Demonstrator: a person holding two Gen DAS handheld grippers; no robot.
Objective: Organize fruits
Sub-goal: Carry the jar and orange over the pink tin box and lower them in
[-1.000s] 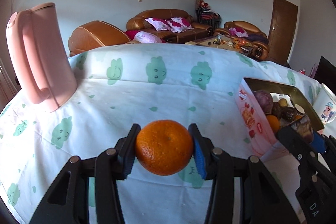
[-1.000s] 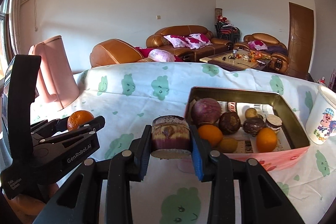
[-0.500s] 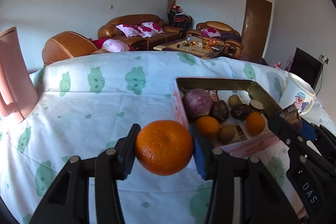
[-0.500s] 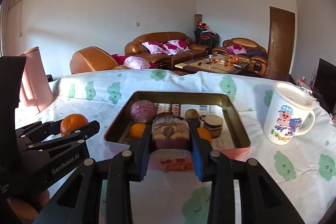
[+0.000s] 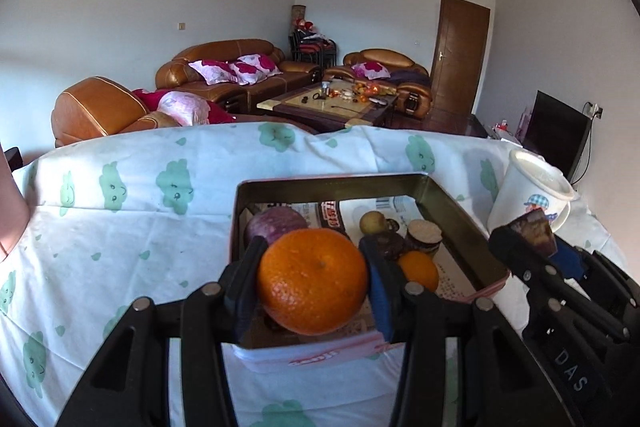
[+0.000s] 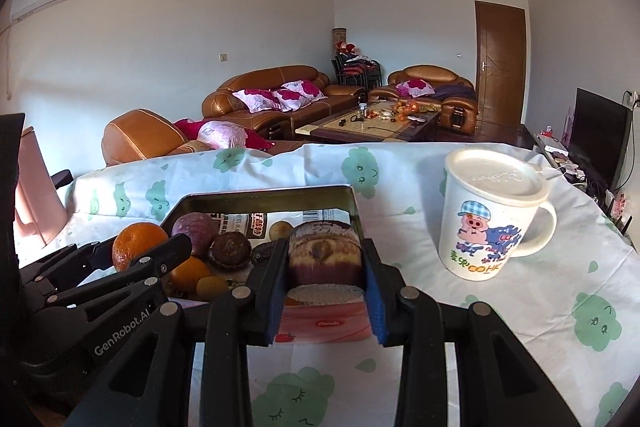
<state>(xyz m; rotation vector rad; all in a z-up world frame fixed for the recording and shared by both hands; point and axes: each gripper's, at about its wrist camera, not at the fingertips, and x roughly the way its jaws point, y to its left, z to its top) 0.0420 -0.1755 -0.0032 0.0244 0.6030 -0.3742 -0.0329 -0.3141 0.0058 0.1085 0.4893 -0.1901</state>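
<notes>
Black-fingered left gripper (image 5: 314, 281) clamps an orange (image 5: 312, 281), tilted down over the near edge of the tin tray (image 5: 460, 211). Beside it the right gripper (image 6: 325, 269), likewise angled down, grips a purple cut fruit piece (image 6: 325, 253) at the tray's near right corner, mug (image 6: 488, 215) nearby on the desk (image 6: 560, 287).

both views look forward and slightly down along their own jaws, low over the table (image 5: 120, 227) toward the sofas (image 6: 264, 95) at the far wall. the left view sits close before the tin (image 5: 448, 195), near its left corner; the right view sits close before its right end. both share the tin, the mug (image 6: 492, 215) and the room behind.
</notes>
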